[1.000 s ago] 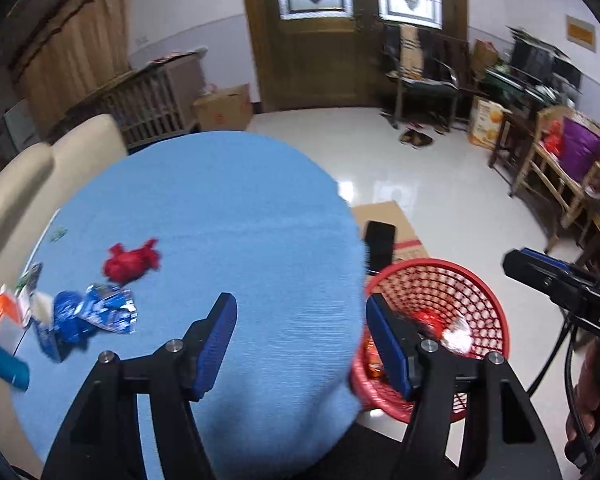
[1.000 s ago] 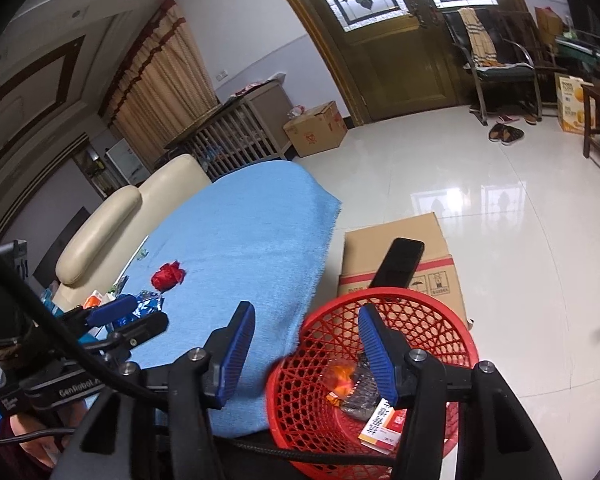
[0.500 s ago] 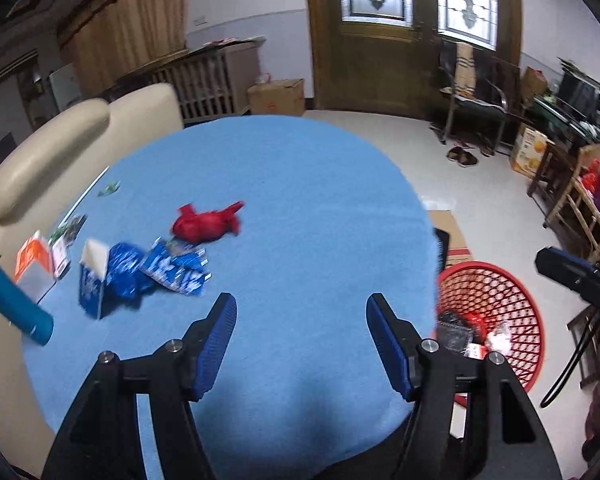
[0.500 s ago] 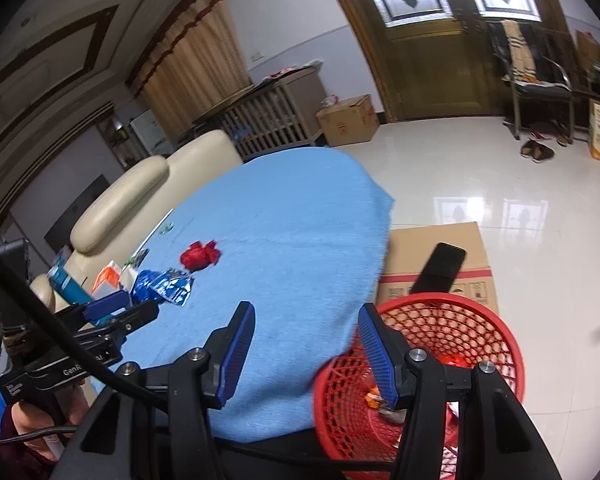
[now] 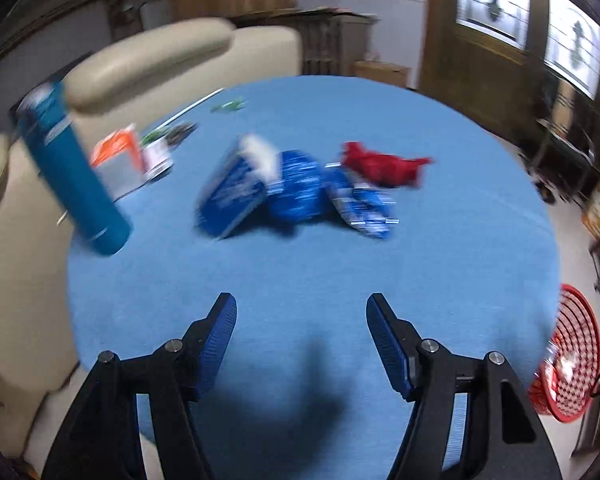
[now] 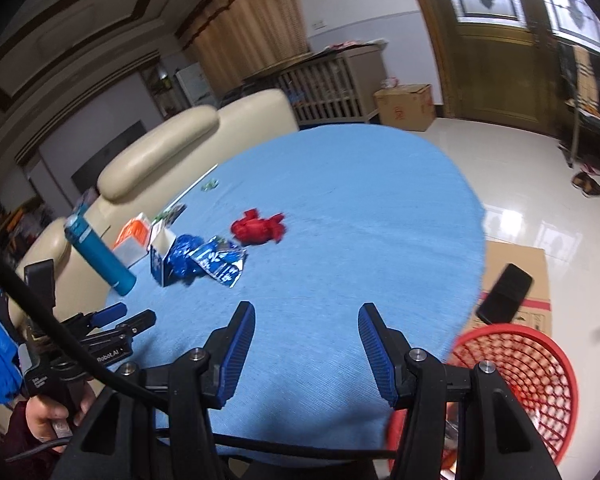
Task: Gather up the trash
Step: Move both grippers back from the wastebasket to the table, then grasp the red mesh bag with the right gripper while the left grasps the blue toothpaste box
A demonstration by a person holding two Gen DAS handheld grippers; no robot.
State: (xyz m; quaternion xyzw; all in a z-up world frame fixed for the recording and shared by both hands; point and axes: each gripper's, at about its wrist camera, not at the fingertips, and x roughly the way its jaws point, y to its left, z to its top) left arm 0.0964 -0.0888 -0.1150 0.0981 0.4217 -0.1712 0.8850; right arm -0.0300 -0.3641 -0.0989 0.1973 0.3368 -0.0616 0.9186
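the left gripper hangs over the near part of a round table covered in a blue cloth, its 2 blue-padded fingers spread apart with nothing between them. the right gripper is also above the near edge of the cloth, fingers spread and empty; the gap looks a little narrower than the left one's.

the trash lies in a loose cluster toward the far left of the table. a crumpled red wrapper sits nearest the middle. just beside it, toward the camera, lie crumpled blue foil wrappers, touching a small blue and white carton that stands tilted with its top open. left of these are an orange and white box and some flat printed packets, and a small green scrap lies farther back. a teal bottle stands at the table's left edge; in the left wrist view it is smeared by blur.

a red mesh basket stands on the floor at the table's near right side, with some rubbish in it that is too blurred to name. behind it a dark phone lies on a cardboard box. a cream sofa backs the table. a hand grips the left gripper's handle.
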